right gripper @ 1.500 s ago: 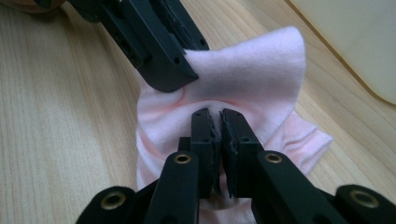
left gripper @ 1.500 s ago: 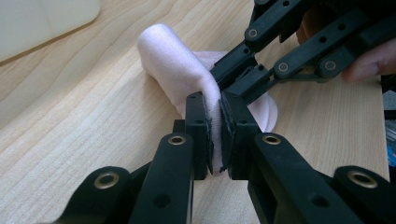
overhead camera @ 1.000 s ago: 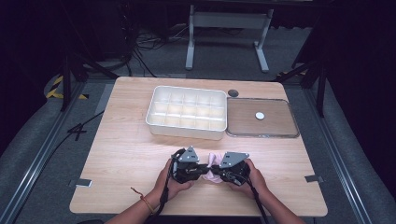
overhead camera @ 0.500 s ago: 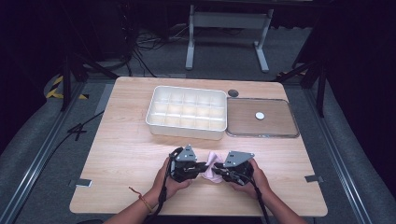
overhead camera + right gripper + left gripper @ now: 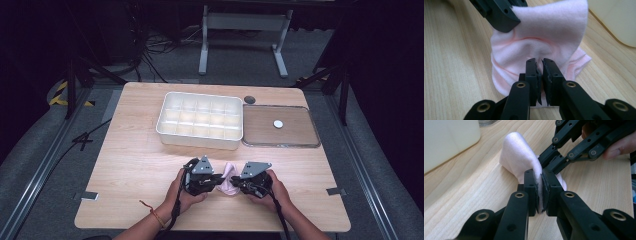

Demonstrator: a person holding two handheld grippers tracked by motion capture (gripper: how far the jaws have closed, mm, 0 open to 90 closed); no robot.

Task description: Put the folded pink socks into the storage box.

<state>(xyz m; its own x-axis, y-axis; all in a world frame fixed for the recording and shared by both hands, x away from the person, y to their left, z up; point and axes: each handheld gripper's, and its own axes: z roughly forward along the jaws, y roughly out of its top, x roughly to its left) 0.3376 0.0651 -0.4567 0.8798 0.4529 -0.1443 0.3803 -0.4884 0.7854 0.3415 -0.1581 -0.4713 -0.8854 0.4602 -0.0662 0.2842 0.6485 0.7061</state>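
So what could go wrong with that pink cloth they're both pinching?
Both the left gripper and the right gripper pinch only a thin fold of the pink cloth, so it might slip out if they pull apart. The right gripper's jaws have just been closing after a brief opening, so its hold may be shallow. The two grippers sit very close together and could bump. Lifted, the cloth could drag across the table.

Light wooden table (image 5: pixel 135 170) carrying white compartmented tray (image 5: pixel 200 120) toward far edge. Clear flat lid (image 5: pixel 280 127) lying just beside tray, small white disc (image 5: pixel 278 123) sitting on it. Dark round spot (image 5: pixel 249 99) showing near far edge. Pink cloth (image 5: pixel 229 184) lying near front edge, partly bunching up.
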